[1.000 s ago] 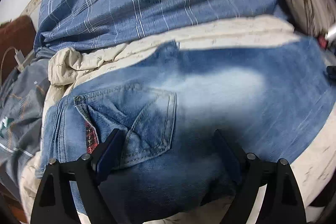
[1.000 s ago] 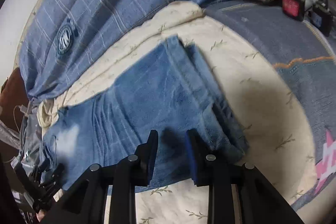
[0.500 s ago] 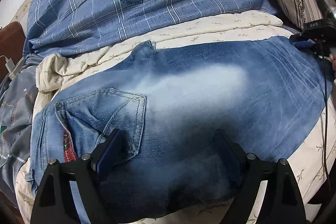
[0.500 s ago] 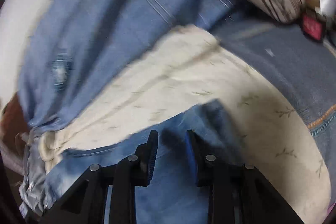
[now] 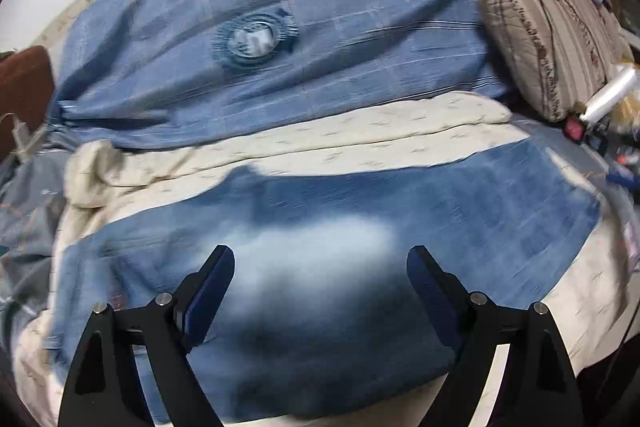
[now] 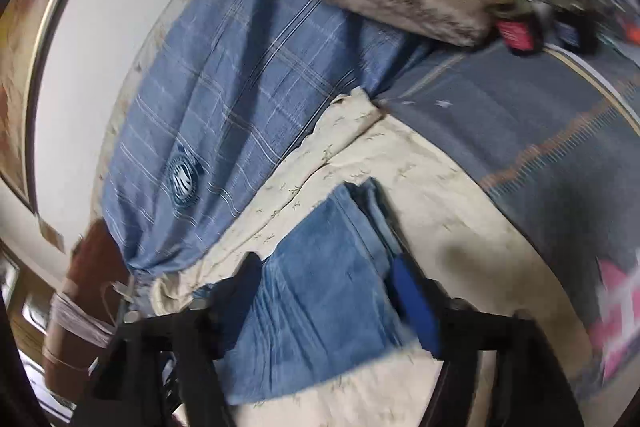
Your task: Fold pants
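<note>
Jeans (image 5: 460, 211) flat on cream sheet (image 5: 360, 135), right gripper (image 6: 328, 291) jaws just opened, left gripper (image 5: 320, 287) still agape.

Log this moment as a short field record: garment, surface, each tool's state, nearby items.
garment: blue jeans, lying flat, folded lengthwise
surface: cream bedspread
left tool: open, above the jeans, gripping nothing
right tool: jaws have just been opening; over the leg end of the jeans, nothing pinched
nearby: blue plaid pillow behind the jeans; striped cushion at right
</note>
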The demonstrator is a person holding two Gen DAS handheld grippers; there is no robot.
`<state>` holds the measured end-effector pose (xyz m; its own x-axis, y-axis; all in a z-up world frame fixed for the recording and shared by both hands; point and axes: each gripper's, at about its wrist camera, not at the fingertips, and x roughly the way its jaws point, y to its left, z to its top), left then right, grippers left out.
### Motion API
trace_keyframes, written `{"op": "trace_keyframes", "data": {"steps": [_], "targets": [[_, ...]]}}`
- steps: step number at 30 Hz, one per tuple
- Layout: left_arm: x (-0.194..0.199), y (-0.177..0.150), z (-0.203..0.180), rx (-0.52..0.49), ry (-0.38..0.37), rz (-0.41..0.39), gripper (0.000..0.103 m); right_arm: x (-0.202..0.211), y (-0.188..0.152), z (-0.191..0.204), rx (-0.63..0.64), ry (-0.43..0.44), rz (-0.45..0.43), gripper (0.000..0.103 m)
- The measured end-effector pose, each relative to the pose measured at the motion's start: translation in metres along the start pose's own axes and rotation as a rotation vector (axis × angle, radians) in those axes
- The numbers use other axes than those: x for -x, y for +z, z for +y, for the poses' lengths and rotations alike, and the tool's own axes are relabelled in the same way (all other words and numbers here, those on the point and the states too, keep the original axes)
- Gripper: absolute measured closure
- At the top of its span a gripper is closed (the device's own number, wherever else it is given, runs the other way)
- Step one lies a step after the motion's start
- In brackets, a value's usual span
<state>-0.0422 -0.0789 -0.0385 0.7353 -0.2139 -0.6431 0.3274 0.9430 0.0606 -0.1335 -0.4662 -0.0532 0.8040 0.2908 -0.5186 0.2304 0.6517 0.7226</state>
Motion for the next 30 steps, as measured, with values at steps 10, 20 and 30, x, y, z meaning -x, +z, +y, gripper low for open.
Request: {"op": "trace_keyframes", "data": {"steps": [10, 20, 30], "targets": [[-0.078, 0.032, -0.075, 0.051, -0.152, 0.187, 0.015, -0.005, -0.022, -0.029, -0.114, 0.036, 0.111, 0.030], [-0.090, 0.036, -0.078, 0.010, -0.232, 0.258, 0.009, -0.037, -0.025, -0.033, -0.147, -0.061, 0.176, 0.030], [-0.060, 0.020, -0.030, 0.036, -0.117, 0.279, 0.009, -0.047, -0.022, -0.034, -0.179, -0.074, 0.152, 0.030]]}}
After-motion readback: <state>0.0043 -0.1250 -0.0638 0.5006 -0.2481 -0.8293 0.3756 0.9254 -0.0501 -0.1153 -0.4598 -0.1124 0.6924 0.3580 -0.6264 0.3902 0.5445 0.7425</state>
